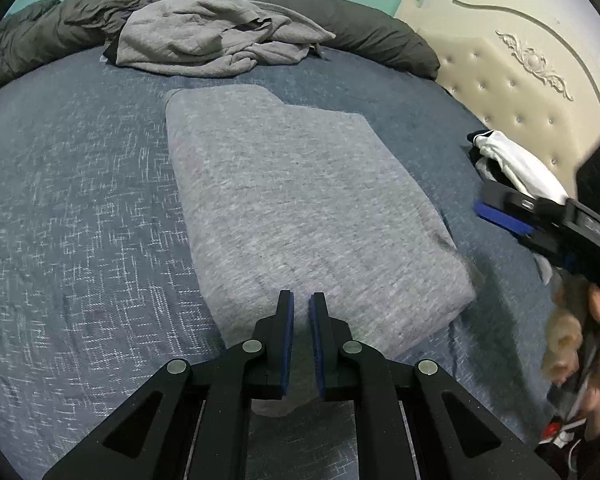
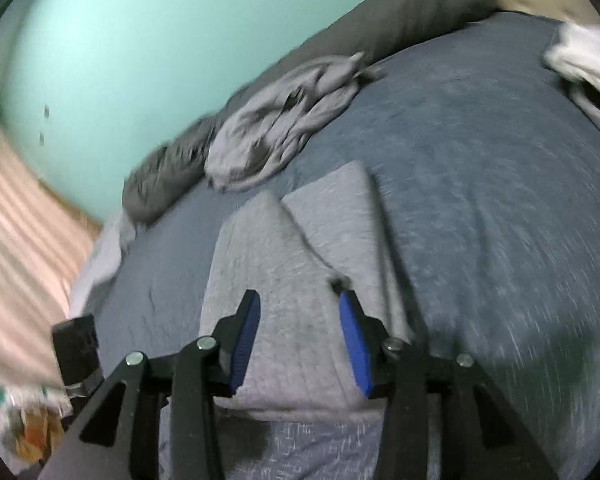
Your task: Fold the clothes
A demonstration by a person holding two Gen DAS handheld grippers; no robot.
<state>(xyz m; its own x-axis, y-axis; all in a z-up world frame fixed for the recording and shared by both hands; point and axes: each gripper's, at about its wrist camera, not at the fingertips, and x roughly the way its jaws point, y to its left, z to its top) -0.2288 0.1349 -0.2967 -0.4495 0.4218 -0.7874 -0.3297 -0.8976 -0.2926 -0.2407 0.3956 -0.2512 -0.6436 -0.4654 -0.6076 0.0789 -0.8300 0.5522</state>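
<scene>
The grey garment (image 1: 300,200) lies folded into a neat oblong mid-bed (image 1: 80,200). My left claw (image 1: 300,300) is pinched nearly closed, empty, at its near edge; my right claw (image 2: 298,300) hangs open above it. A crumpled grey garment (image 1: 212,36) by the dark duvet (image 1: 380,28) remains unfolded.

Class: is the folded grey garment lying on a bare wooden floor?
No, the folded grey garment lies on a blue bedsheet.

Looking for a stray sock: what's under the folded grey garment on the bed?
The folded grey garment lies flat on the blue bedsheet, which shows all around it. Anything beneath or inside its folds is covered and cannot be seen.
</scene>
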